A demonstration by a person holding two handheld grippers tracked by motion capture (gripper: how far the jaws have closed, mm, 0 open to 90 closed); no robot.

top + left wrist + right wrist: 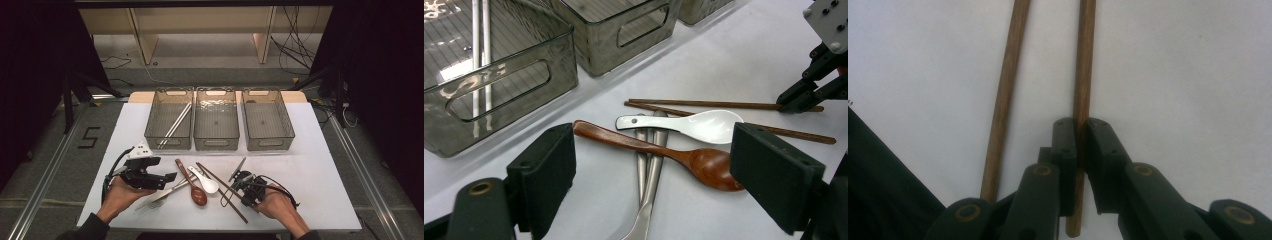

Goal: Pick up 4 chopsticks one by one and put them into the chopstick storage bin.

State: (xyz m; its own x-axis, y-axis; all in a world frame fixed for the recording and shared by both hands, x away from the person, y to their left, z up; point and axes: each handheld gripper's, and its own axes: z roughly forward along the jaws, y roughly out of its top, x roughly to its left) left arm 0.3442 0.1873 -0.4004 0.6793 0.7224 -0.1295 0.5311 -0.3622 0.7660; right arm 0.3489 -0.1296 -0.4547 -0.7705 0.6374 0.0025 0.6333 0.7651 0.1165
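Chopsticks, two brown wooden ones [1084, 60], lie on the white table [320, 170], and the right gripper [1081, 131] has its black jaws pinched tight on one of them, the stick running straight up from between the pads while its partner [1005, 95] lies free just to the left of the jaws, slightly bowed. The lower end of the clamped stick pokes out below the pads; the far ends of both run off the top of the right gripper view, and a dark shape cuts off the bottom left corner there, hard to make out. From the high view the right gripper [243, 181] sits over the pair, the hand and cable hiding where jaws meet wood. The left gripper [651, 170] stands wide open with nothing between its pads, hovering just short of a cluster straight ahead of it: a reddish wooden spoon [664, 155] crossing over two metal handles [649, 170], whose business ends are cut off at the bottom of the left gripper view, and a white ceramic spoon [696, 125] just beyond. Past that, the chopsticks stretch toward the right gripper. Beyond the left gripper stand three smoky translucent bins [216, 120]; the one furthest from the right gripper holds a pale pair of chopsticks [175, 125], blurred through its wall.
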